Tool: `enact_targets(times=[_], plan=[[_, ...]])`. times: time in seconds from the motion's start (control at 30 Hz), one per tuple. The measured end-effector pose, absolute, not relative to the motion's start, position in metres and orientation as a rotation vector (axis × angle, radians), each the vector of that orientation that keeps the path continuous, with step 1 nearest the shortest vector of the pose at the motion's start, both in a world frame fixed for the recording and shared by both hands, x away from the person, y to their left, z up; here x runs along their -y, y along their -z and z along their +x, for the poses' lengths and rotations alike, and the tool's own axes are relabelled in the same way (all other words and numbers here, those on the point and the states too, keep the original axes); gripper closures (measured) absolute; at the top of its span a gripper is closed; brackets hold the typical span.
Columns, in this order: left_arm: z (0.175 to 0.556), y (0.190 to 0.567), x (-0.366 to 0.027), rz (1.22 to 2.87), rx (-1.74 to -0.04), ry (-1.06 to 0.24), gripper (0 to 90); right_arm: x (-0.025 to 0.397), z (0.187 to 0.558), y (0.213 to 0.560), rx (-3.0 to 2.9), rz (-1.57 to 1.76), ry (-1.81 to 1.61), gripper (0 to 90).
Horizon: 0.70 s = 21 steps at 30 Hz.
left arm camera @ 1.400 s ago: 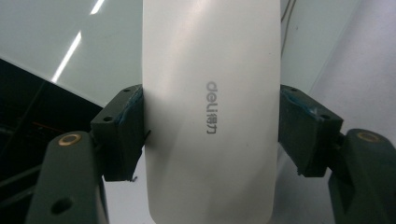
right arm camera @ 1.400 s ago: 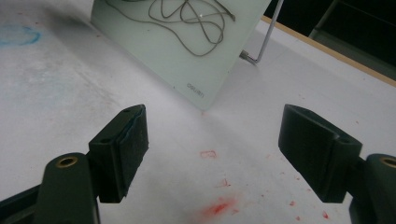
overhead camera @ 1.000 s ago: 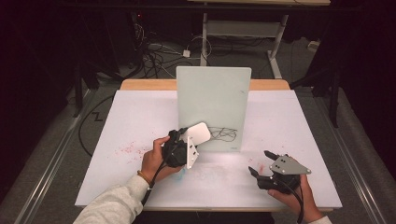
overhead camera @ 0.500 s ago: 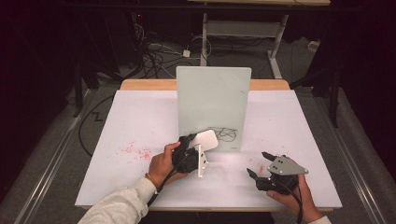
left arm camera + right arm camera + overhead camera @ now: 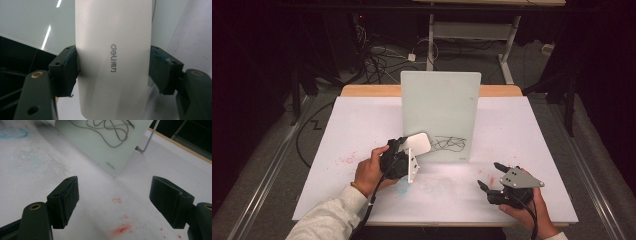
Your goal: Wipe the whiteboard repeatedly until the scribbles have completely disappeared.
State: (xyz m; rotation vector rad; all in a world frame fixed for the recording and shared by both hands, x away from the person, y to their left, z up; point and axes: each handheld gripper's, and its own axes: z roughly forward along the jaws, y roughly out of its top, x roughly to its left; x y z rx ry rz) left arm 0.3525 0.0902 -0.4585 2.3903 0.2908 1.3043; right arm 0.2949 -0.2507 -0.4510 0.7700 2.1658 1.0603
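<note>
High view: the left gripper (image 5: 404, 150) held a white eraser (image 5: 417, 143) at the whiteboard (image 5: 441, 107), beside the scribble (image 5: 448, 144). Left gripper view: both jaws clamped the eraser (image 5: 112, 60). Right gripper view: the right gripper (image 5: 113, 202) stood wide over the table (image 5: 32, 170).

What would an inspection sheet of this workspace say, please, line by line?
Surface: white table, with red smears and a faint blue mark.
Job's things: upright glass board bearing a black scribble; white eraser.
Clutter: nothing seen.
Grippers: left gripper shut on the eraser near the scribble; right gripper open, holding nothing, over the table.
Cables: one trails from each gripper; more lie on the floor.
Surroundings: dark room, table frame behind.
</note>
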Motion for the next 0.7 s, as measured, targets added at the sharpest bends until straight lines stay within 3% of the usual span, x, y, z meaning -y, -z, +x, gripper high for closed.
enact_targets(times=[0.4,0.7], plan=[[0.344,0.479,-0.039,2.472,-0.119,-1.386,29.1,0.251,0.296,0.451,-2.153,0.778,-1.064,24.0],[0.353,0.482,-0.008,2.47,-0.169,-1.396,27.6,0.253,0.296,0.449,-2.137,0.789,-1.076,23.9]])
